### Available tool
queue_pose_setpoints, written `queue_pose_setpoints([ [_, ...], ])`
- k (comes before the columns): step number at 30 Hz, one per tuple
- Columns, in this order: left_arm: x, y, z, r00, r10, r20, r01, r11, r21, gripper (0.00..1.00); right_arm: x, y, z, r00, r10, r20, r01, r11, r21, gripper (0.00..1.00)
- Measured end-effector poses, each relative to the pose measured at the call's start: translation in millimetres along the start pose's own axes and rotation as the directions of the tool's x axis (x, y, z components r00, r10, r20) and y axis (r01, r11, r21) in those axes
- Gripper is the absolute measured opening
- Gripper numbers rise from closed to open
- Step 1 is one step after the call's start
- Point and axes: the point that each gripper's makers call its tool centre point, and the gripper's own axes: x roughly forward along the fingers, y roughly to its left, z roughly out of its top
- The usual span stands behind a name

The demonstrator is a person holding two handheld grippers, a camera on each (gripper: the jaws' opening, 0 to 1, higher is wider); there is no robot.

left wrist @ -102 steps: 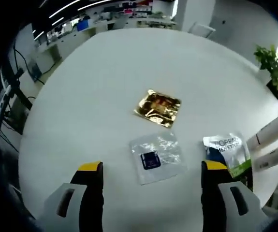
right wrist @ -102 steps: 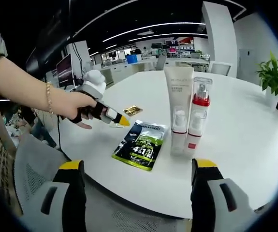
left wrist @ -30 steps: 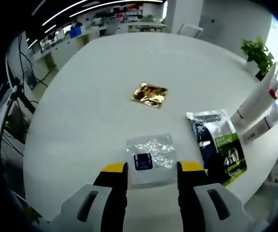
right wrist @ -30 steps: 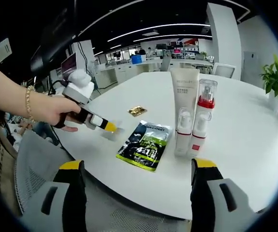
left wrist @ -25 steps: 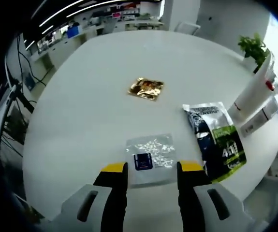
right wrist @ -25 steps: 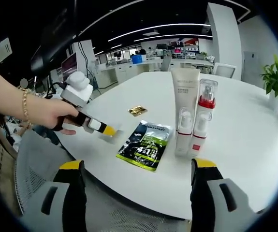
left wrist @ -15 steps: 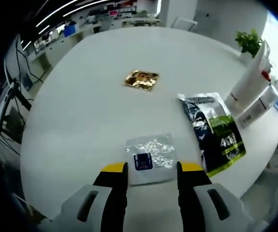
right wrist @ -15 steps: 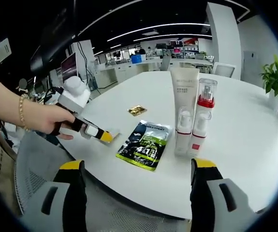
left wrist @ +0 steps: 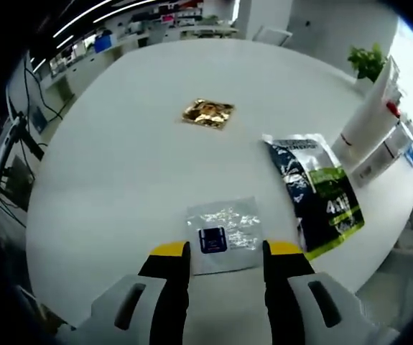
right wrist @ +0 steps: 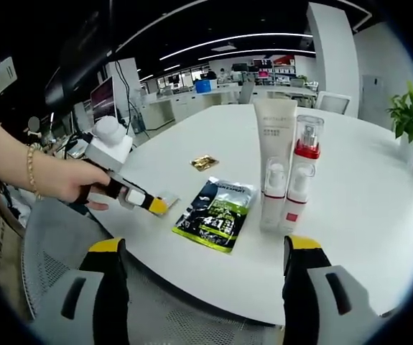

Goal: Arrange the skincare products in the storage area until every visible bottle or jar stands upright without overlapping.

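My left gripper is shut on a clear sachet with a dark blue square, its jaws pressing the sachet's two sides just above the white table. In the right gripper view, that left gripper holds the sachet near the table's near-left edge. A white tube and a clear pump bottle with a red collar stand upright side by side. Beside them a dark green pouch lies flat. My right gripper is open and holds nothing, below the table's edge.
A gold sachet lies flat farther in on the table. The dark pouch, tube and bottle are at the right. A person's hand holds the left gripper. A potted plant and office desks lie beyond.
The left jaws closed in on the clear sachet. Since then the left gripper has drawn back toward the table's near edge with it. The right gripper has stayed still.
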Motion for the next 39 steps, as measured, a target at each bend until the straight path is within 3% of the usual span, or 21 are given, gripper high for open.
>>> queue_pose_setpoints([
  [11,1.6,-6.8,2.4,0.999,-0.032,0.041,0.033,0.999,-0.026,0.38,0.3,0.4,-0.9,1.0,0.003,-0.005,-0.003,1.0,0.0,0.9],
  [24,-1.2,-8.0,-3.8,0.999,-0.02,0.047,0.018,0.998,0.058,0.38,0.0,0.2,-0.8,1.0,0.003,-0.004,-0.003,1.0,-0.002,0.9],
  [29,-1.9,-7.2,-1.6,0.999,-0.013,0.045,0.013,1.0,0.002,0.38,0.2,0.9,-0.8,1.0,0.005,-0.005,-0.005,1.0,-0.003,0.9],
  [39,-0.5,-15.1,5.6,0.998,-0.025,0.06,0.026,0.999,-0.022,0.38,0.3,1.4,-1.0,1.0,0.008,-0.007,-0.008,1.0,-0.002,0.9],
])
